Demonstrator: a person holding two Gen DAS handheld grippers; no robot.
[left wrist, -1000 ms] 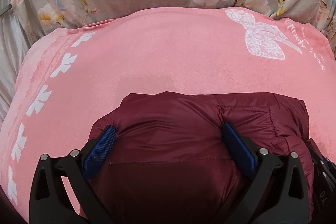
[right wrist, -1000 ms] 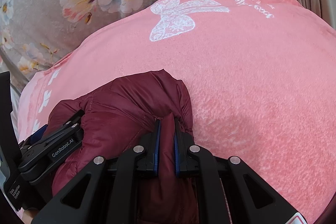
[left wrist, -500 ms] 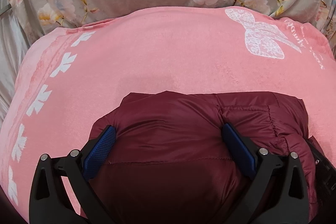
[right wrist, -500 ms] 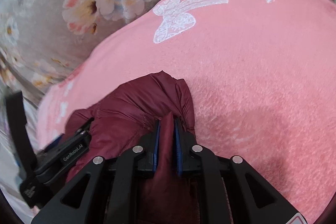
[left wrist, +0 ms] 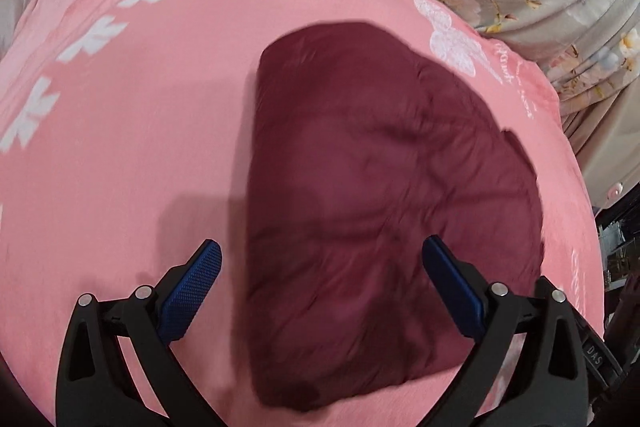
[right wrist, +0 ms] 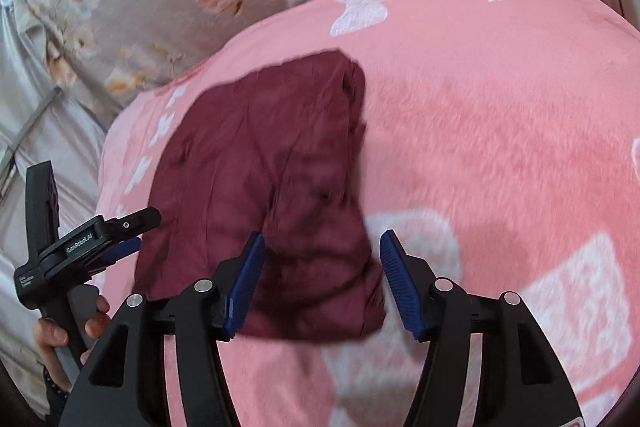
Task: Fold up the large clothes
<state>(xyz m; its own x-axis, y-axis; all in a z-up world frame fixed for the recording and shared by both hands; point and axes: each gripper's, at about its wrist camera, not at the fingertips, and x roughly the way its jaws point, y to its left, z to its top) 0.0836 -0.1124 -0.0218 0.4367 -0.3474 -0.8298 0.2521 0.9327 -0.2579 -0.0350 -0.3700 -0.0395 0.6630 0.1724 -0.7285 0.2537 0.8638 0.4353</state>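
On a pink blanket (left wrist: 168, 131) spread over floral grey bedding (right wrist: 132, 3) lies one folded maroon puffer jacket (left wrist: 384, 195), slightly blurred. Two claws hang above it: left claw (left wrist: 320, 283) and right claw (right wrist: 322, 279), both wide apart and empty; half a second ago the right pinched the jacket.

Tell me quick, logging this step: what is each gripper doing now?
Left gripper: open, holding nothing.
Right gripper: open, above the folded maroon puffer jacket, holding nothing.
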